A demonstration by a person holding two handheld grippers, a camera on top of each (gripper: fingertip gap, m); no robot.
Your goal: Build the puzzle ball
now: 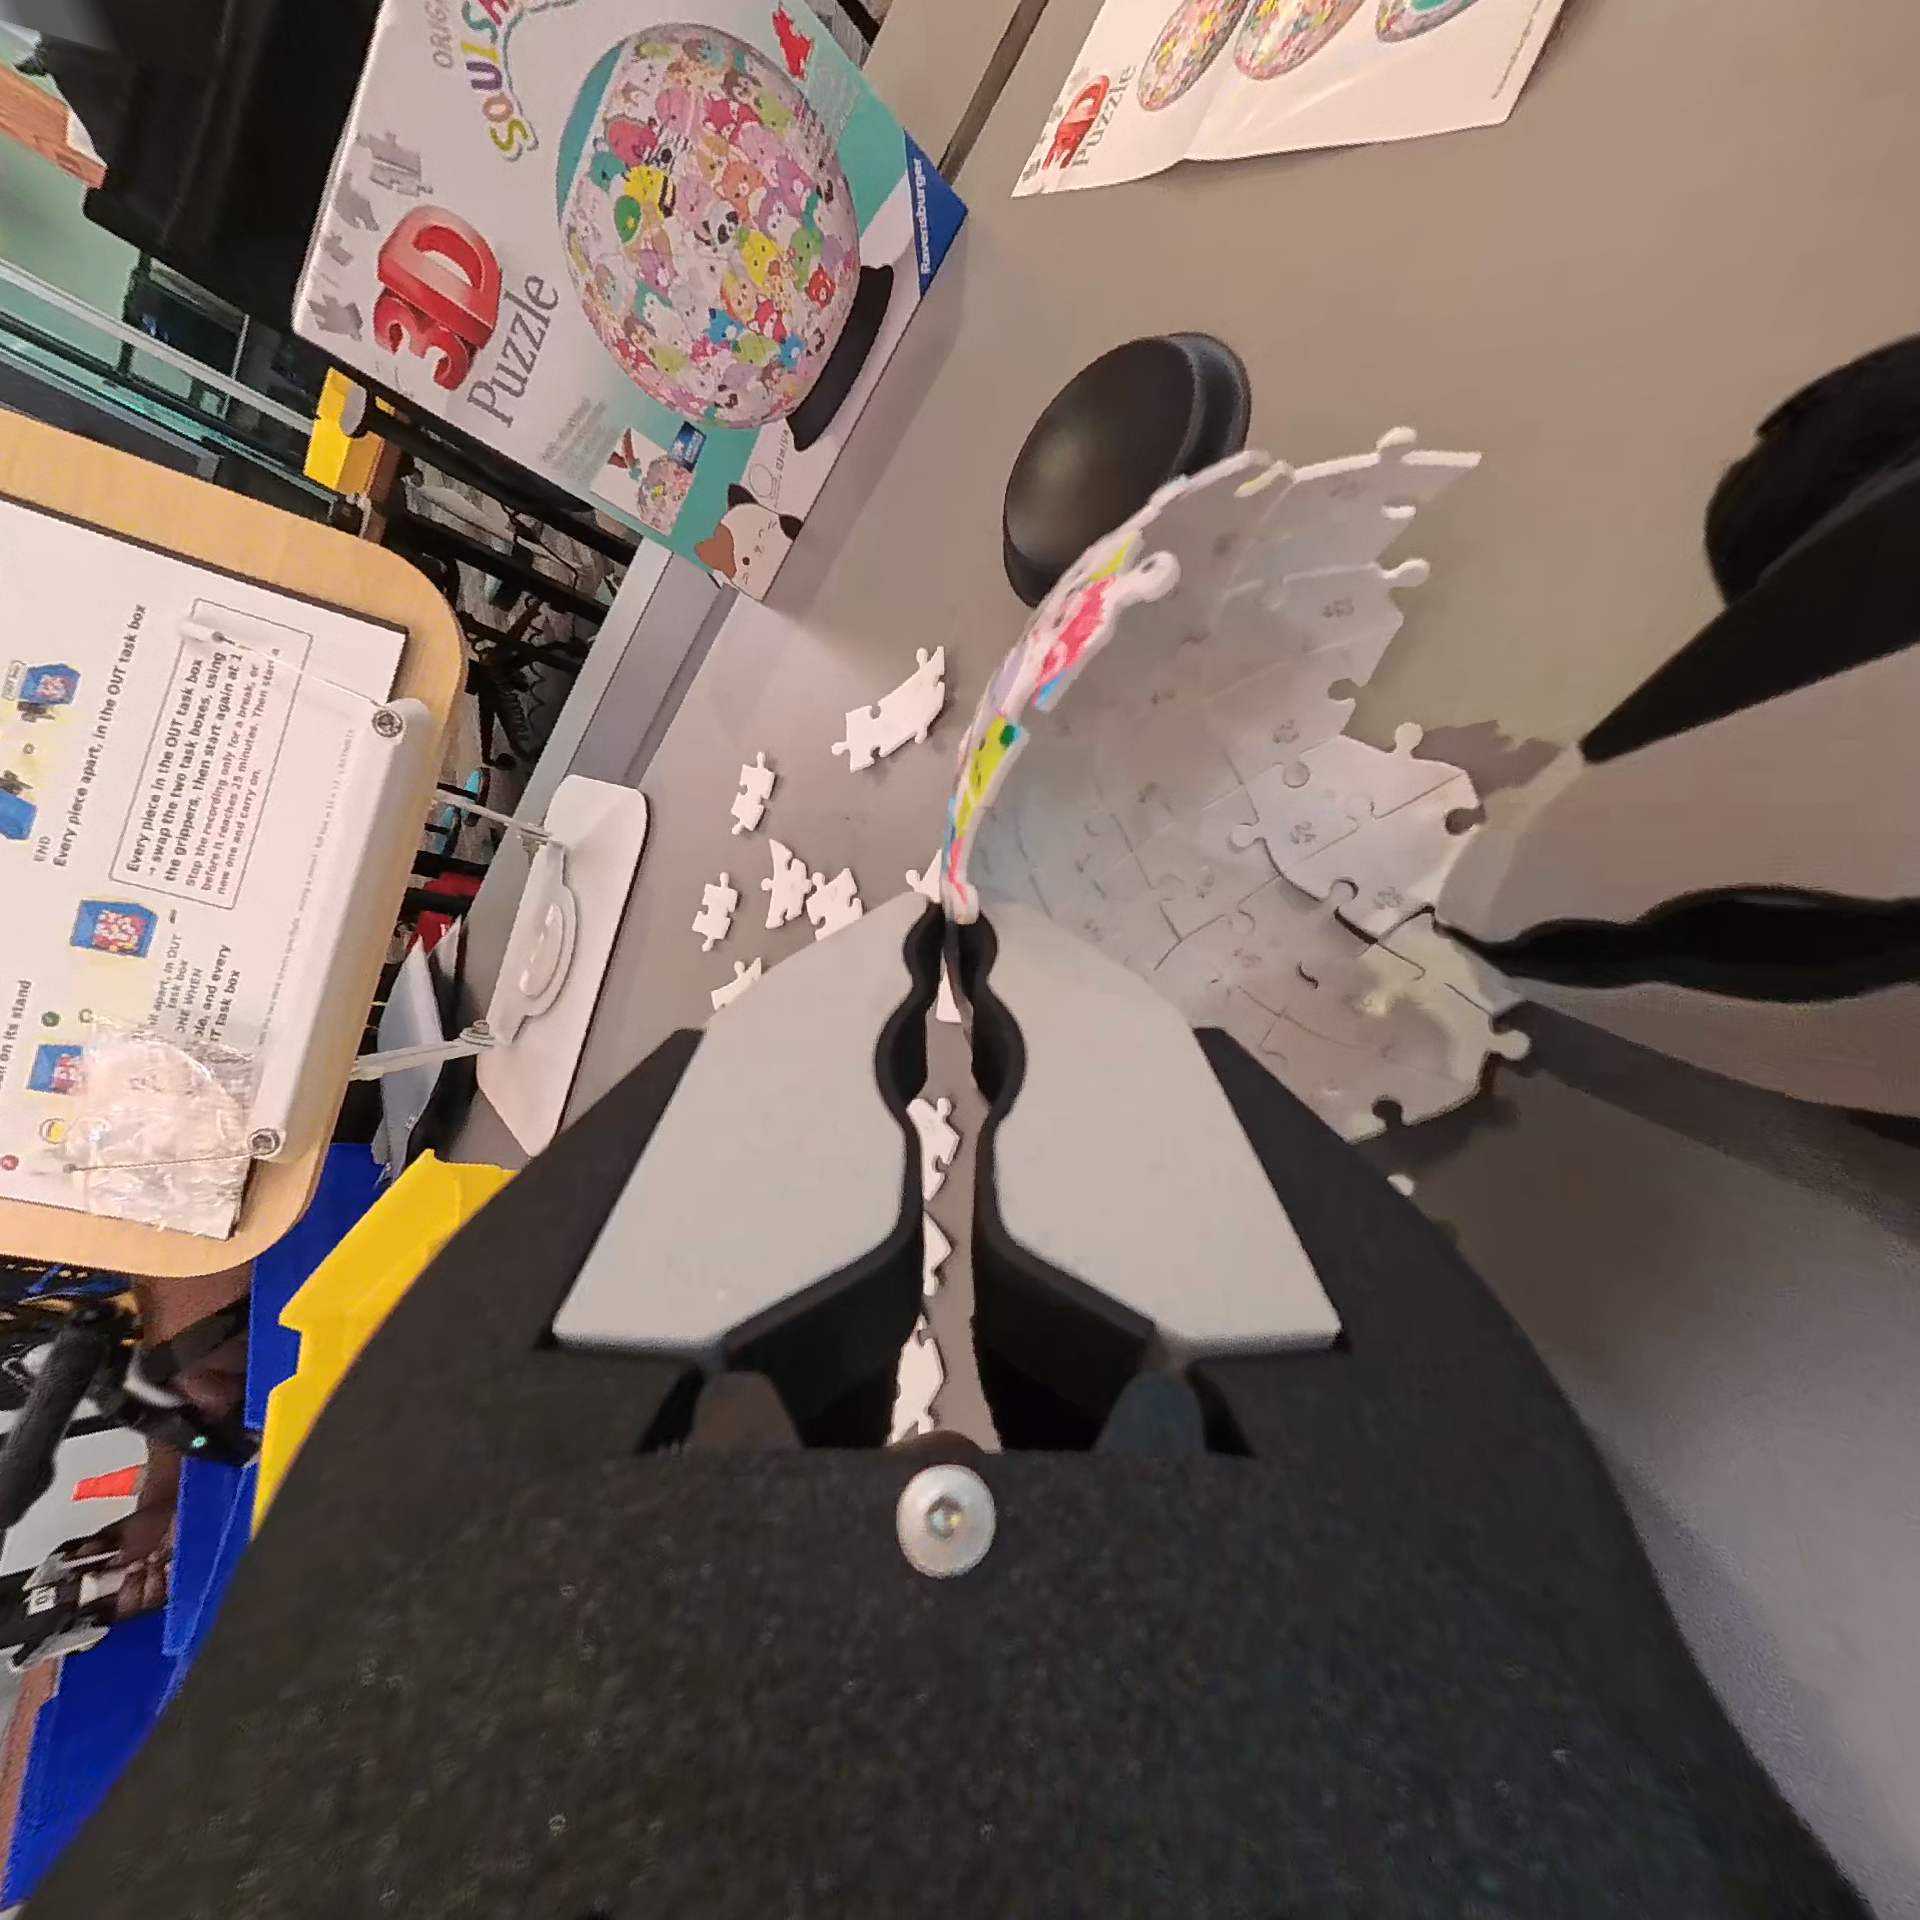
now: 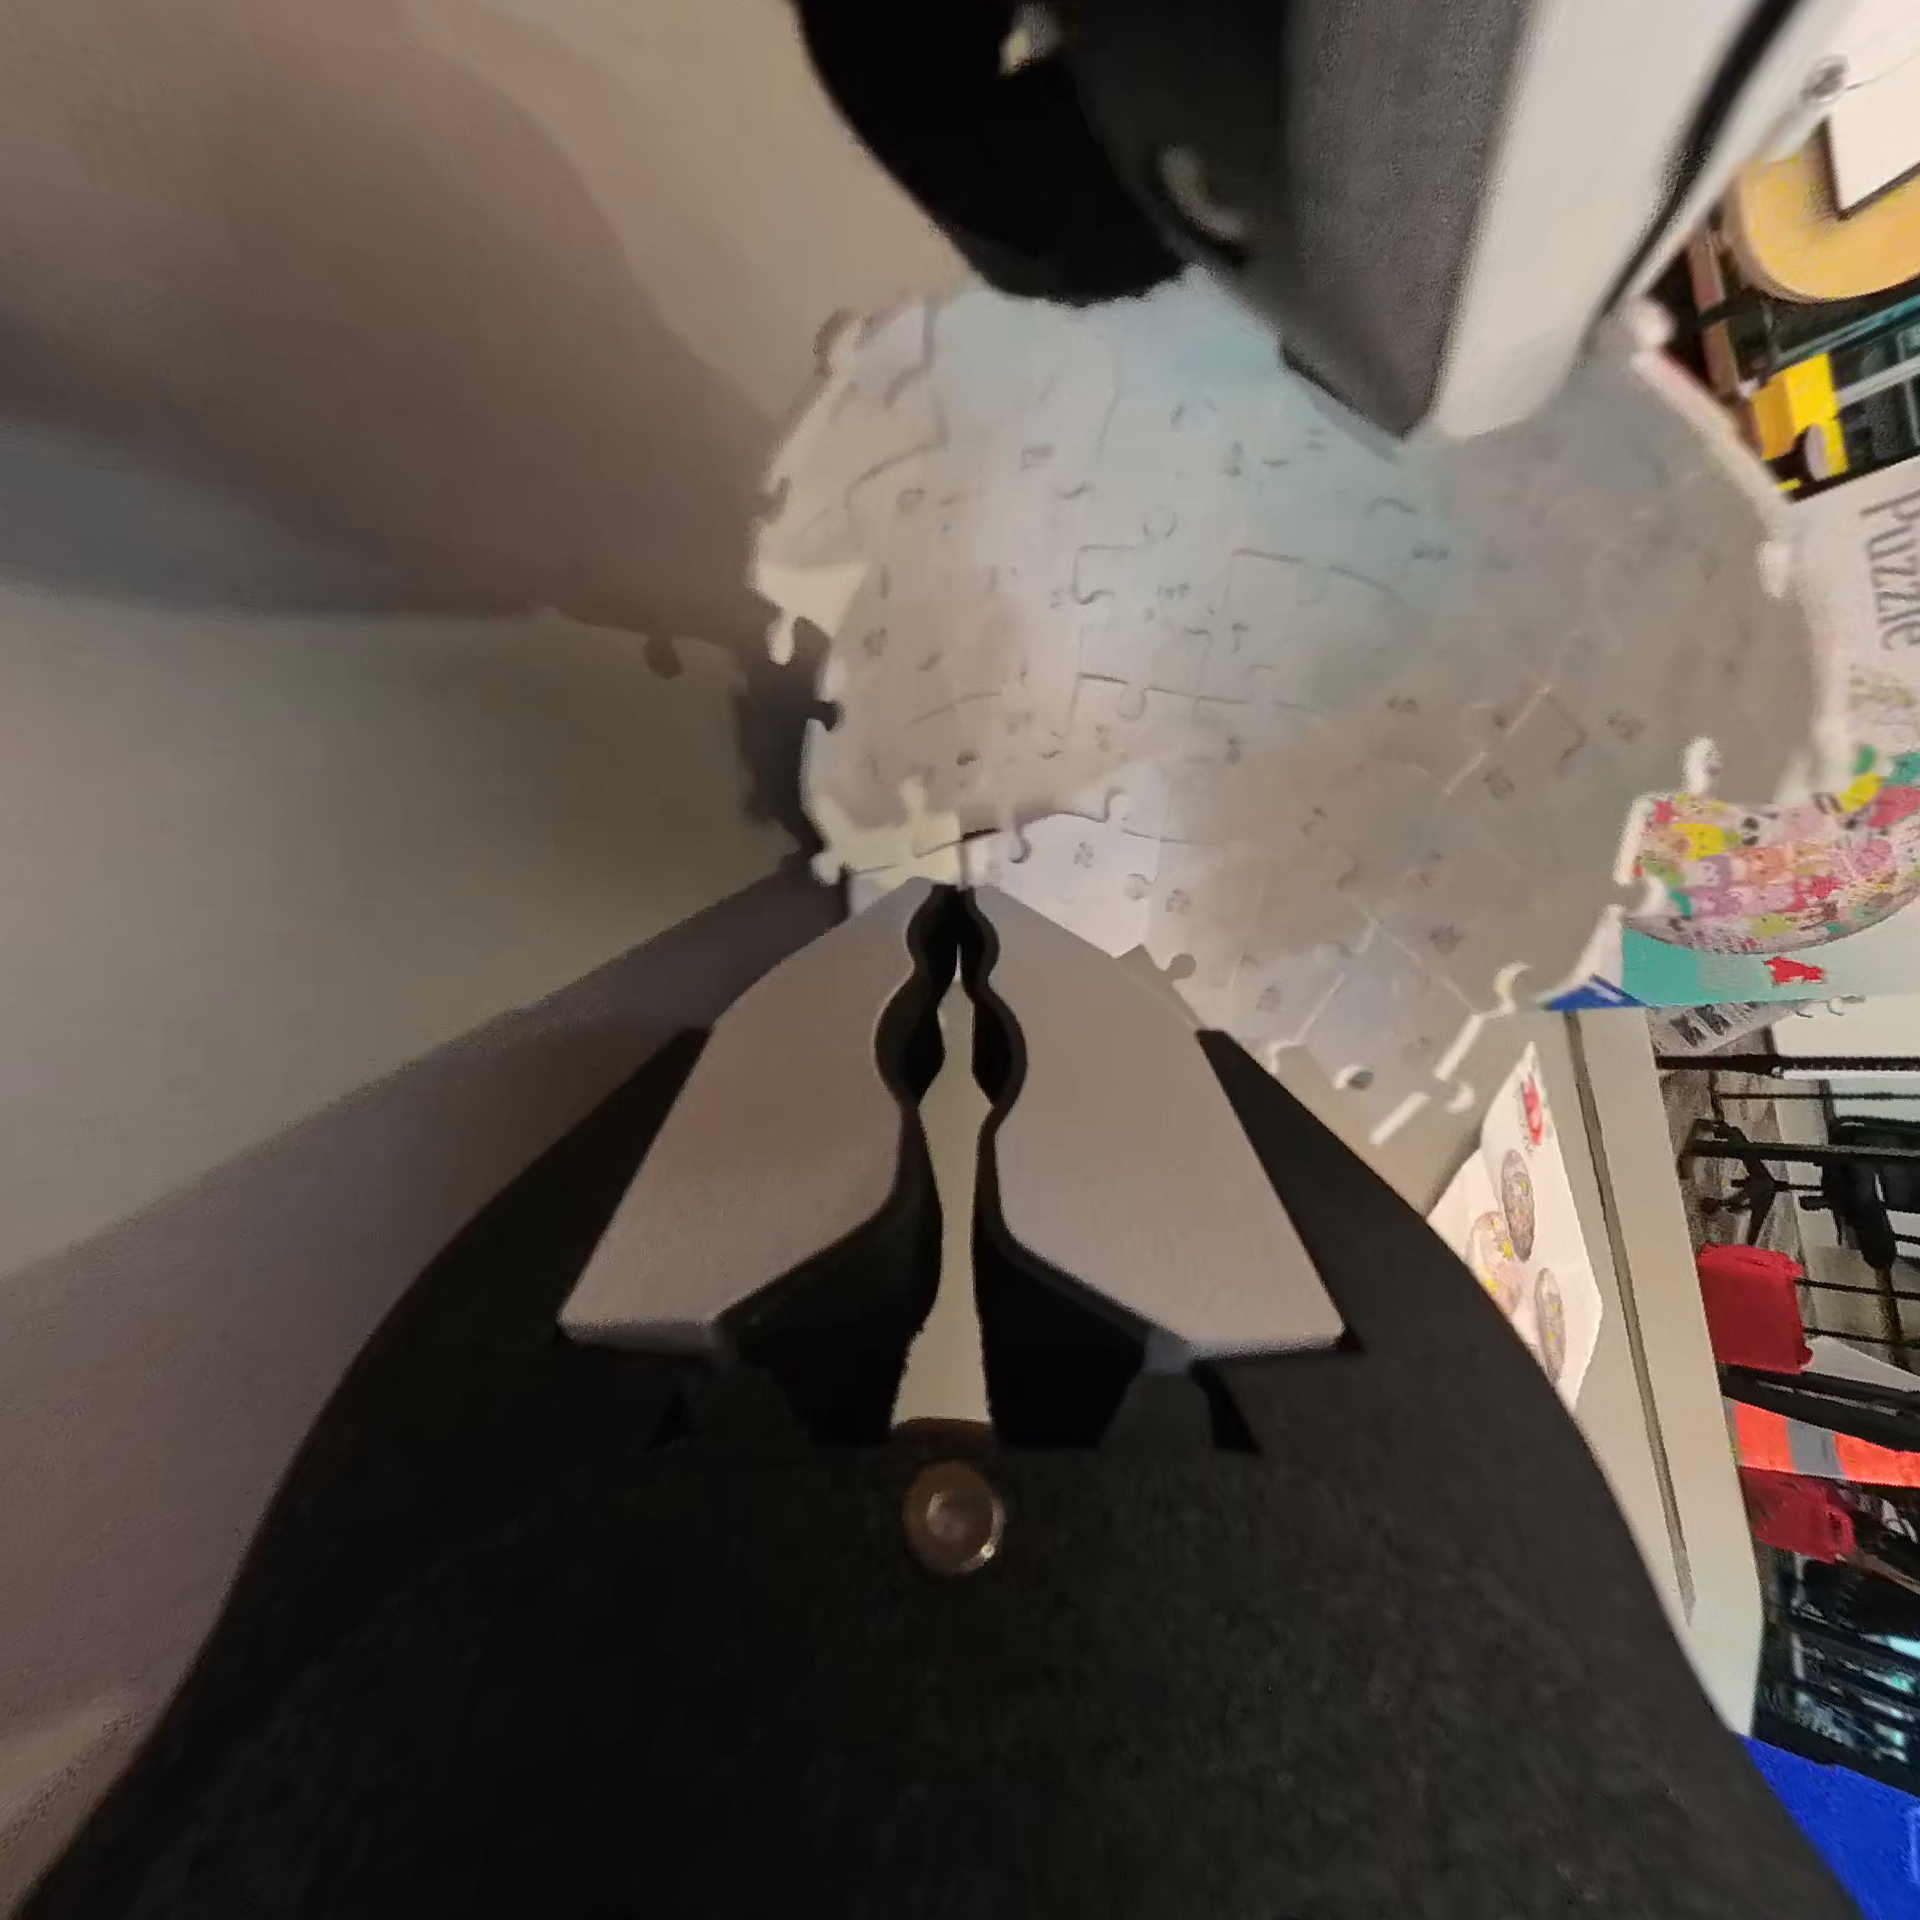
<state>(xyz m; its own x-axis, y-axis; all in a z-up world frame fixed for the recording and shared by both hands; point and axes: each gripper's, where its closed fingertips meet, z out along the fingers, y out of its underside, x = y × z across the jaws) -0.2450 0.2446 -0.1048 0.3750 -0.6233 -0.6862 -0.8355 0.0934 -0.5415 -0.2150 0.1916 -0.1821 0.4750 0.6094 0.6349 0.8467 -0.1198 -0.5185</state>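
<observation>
Above grey table [image 1: 1558,312], curved part-built shell of white-backed puzzle pieces [image 1: 1247,748] held: left tongs [image 1: 951,920] clamped on colourful rim, right tongs [image 2: 951,899] clamped on opposite edge. Loose white pieces [image 1: 790,873] scattered beside black round stand [image 1: 1122,457].

From my left wrist view, the curved puzzle shell [image 1: 1226,790] fills the centre and blocks the way straight ahead; my left gripper [image 1: 951,920] is pinched onto its near rim. The right gripper [image 1: 1704,935] comes in from the right edge and closes off that side. Loose white pieces [image 1: 810,821] litter the grey table [image 1: 1455,312] at centre left, and the black stand [image 1: 1112,457] sits just behind the shell. The puzzle box [image 1: 623,260] walls off the upper left. Bare table lies open across the upper right, up to the leaflet [image 1: 1278,83] at the top edge, and along the lower right.
</observation>
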